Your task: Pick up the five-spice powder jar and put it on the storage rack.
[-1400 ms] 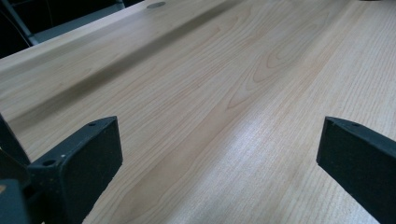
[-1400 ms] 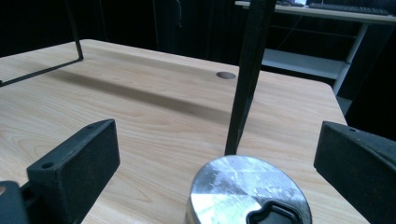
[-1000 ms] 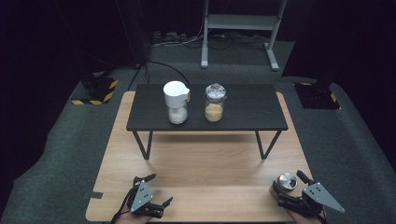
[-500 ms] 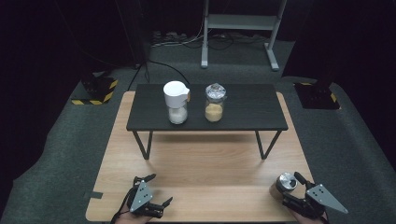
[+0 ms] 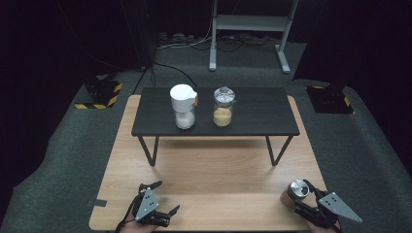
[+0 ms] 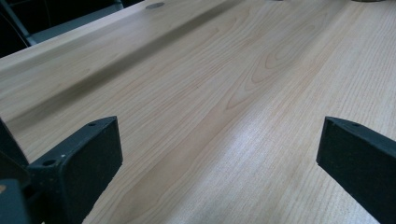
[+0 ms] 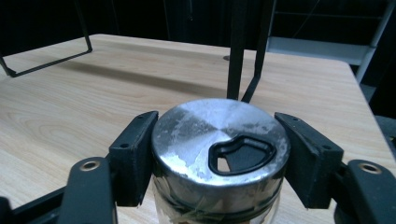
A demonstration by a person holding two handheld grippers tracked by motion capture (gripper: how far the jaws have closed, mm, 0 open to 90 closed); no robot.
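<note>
My right gripper is at the front right of the wooden table, shut on a glass jar with a scratched metal lid. In the right gripper view both black jaws press against the sides of the jar just under the lid, with my right gripper centred on it. The lid has a black-rimmed pouring hole. My left gripper is at the front left, open, with bare wood between its jaws.
A low black side table stands on the far half of the wooden table. On it are a white-lidded jar of white grains and a glass jar of tan grains. One black leg rises close beyond the held jar.
The right gripper and its jar have shifted slightly, a little farther from the front edge. The left gripper has stayed where it was.
</note>
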